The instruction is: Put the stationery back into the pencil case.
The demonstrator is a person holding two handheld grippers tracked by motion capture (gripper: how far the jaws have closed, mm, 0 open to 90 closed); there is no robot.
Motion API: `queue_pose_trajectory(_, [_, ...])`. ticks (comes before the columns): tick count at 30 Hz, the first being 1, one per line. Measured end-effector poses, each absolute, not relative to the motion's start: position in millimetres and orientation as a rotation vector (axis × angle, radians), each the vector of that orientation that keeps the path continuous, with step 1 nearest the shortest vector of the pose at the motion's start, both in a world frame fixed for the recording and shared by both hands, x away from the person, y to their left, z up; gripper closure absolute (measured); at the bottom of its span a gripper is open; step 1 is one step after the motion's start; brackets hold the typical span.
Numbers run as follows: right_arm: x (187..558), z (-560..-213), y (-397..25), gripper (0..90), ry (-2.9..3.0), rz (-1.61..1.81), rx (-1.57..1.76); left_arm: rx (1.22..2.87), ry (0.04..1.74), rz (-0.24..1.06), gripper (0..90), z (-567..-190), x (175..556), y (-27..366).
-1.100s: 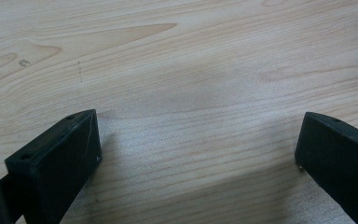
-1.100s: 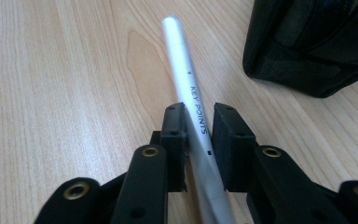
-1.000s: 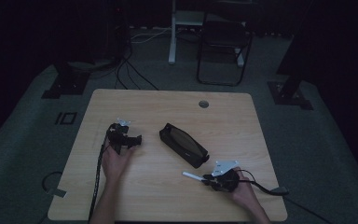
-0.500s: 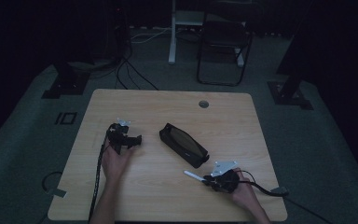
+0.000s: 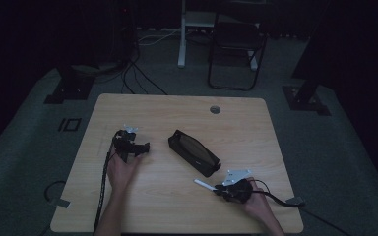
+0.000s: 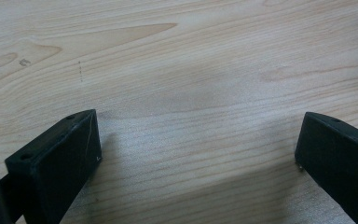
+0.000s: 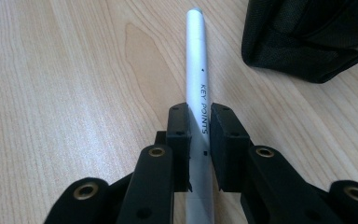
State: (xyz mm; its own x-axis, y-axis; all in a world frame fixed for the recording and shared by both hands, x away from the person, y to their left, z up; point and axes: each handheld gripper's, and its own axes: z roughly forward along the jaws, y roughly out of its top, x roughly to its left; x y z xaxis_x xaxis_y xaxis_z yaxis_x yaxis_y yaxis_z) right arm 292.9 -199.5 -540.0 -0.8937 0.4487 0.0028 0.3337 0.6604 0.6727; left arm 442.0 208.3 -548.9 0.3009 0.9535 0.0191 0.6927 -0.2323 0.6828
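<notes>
Beside black pouch (image 7: 307, 37), right gripper (image 7: 199, 126) clamps white pen (image 7: 197, 70).

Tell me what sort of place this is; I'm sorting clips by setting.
Probably a dim lab or recording studio, not a home: a lone wooden table on grey carpet, black stand bases and cables around it, a folding chair behind. The right claw holds a white pen beside a black pouch.

The left gripper (image 5: 139, 147) rests with jaws wide apart; the right gripper (image 5: 216, 188) is clamped.
</notes>
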Motion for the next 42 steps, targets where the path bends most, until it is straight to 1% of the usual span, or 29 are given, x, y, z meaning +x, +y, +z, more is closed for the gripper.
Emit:
queue_pose_trajectory(18, [288,-531,-197,79.0,2.703,1.088,0.639,2.005,1.46,0.598,0.6,-549,442,208])
queue_pose_trajectory(42, [288,-517,-207,79.0,2.662,1.134,0.654,2.004,1.46,0.598,0.6,-549,442,208])
